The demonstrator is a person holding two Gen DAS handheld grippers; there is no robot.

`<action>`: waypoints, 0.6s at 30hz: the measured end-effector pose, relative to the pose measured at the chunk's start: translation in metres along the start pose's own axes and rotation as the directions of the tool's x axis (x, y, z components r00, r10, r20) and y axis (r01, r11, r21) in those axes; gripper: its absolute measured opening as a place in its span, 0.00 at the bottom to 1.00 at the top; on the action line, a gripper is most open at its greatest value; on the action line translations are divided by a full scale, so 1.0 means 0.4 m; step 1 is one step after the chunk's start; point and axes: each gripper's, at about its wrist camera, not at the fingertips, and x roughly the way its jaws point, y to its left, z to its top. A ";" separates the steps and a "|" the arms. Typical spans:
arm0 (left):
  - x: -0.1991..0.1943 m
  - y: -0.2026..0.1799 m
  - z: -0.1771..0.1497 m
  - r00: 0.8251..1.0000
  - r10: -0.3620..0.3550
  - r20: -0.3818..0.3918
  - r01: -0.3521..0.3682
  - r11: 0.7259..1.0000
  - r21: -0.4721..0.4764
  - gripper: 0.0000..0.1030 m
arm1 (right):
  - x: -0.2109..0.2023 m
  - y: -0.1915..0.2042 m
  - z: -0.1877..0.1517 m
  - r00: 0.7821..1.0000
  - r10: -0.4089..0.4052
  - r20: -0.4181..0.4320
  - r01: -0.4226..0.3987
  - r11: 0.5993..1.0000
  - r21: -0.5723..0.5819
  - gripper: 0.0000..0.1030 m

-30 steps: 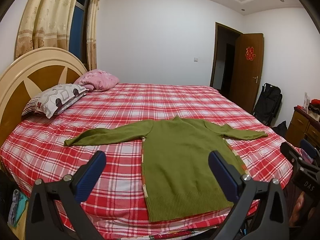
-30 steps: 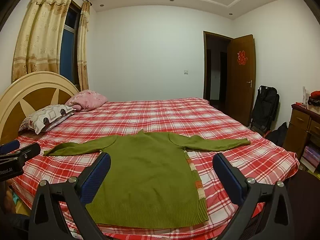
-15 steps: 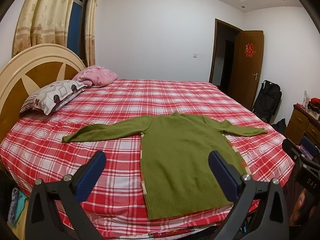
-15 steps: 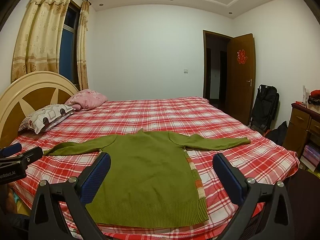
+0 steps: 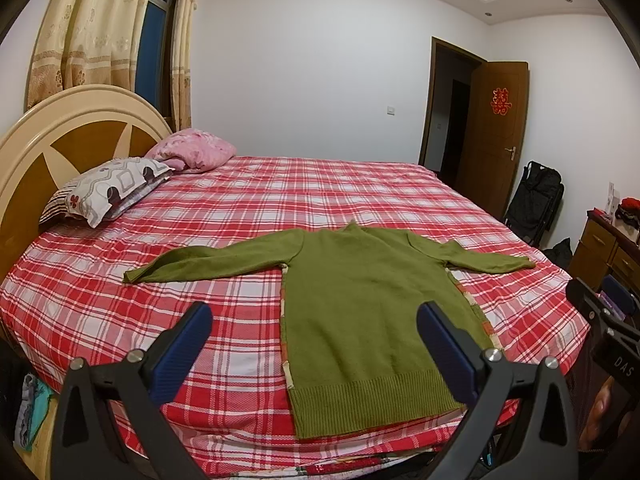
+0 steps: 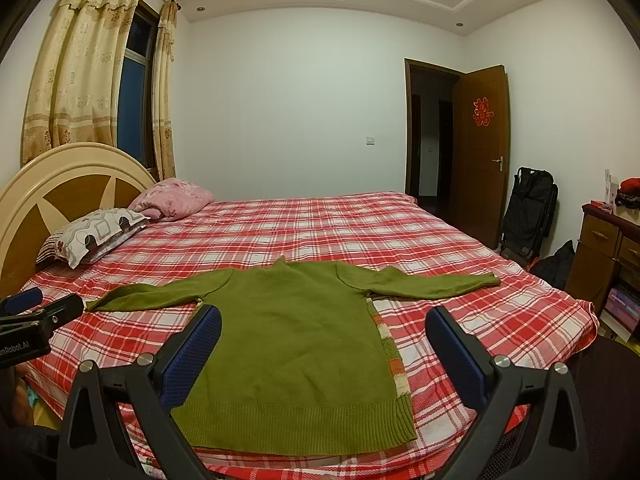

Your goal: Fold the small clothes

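A green knit sweater point(image 5: 360, 304) lies flat on the red plaid bed point(image 5: 200, 280), hem toward me, both sleeves spread out sideways; it also shows in the right wrist view point(image 6: 292, 340). A patterned cloth edge peeks out beneath its sides. My left gripper point(image 5: 316, 328) is open and empty, held above the near bed edge, before the sweater's left side. My right gripper point(image 6: 324, 332) is open and empty, held above the sweater's hem. Each gripper shows at the edge of the other's view: the right one point(image 5: 600, 320) and the left one point(image 6: 36, 316).
A patterned pillow point(image 5: 108, 188) and a pink pillow point(image 5: 192, 154) lie by the headboard point(image 5: 60, 128) at left. A folded black stroller point(image 5: 536, 200), an open door point(image 5: 496, 132) and a wooden dresser point(image 5: 608, 248) stand at right.
The left gripper has tilted slightly, so the bed sits a little higher in its view. The right gripper has barely moved. The sweater has not moved.
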 end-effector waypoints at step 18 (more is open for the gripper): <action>0.000 0.002 0.001 1.000 0.000 -0.001 0.000 1.000 0.000 1.00 | 0.009 0.005 -0.005 1.000 0.007 -0.018 -0.007 1.000 0.007 0.99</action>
